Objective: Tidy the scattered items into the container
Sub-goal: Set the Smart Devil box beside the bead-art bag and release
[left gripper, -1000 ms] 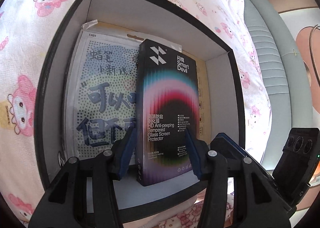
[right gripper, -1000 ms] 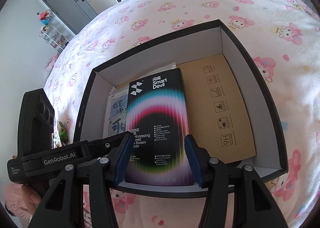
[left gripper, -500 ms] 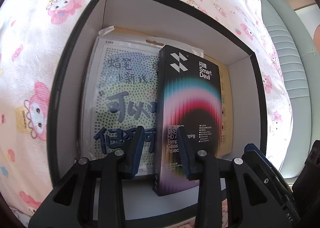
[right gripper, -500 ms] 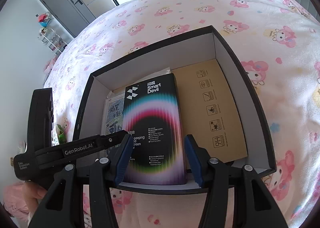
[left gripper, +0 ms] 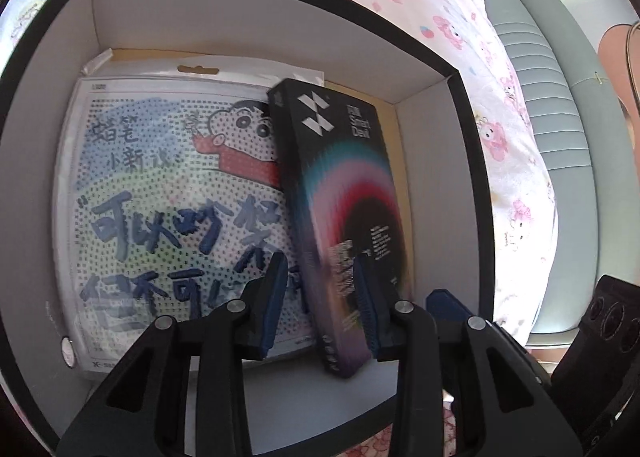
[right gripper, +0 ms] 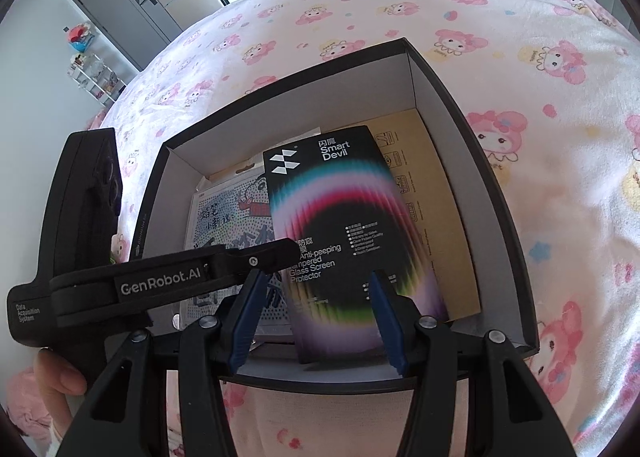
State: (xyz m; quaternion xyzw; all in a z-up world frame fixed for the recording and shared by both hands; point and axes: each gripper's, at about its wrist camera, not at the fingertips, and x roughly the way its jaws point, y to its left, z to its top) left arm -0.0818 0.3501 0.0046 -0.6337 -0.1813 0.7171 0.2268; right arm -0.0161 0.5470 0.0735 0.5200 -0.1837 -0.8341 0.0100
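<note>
My left gripper (left gripper: 320, 297) reaches into the box (left gripper: 248, 29) on the bed (right gripper: 360, 17); its jaws have just been closing and now stand narrow, the near end of the screen protector pack (left gripper: 344, 193) between them, the right pad on its face; whether the left pad presses its edge I cannot tell. Left in the box, the cartoon sheet (left gripper: 168, 193) lies flat in its clear sleeve; the pack sits tilted, one long edge raised over the sheet. My right gripper (right gripper: 316, 313) hangs over the box's near wall, jaws wide, holding nothing. Farthest right, a brown card (right gripper: 444, 225) lies flat on the box floor, partly under the pack.
</note>
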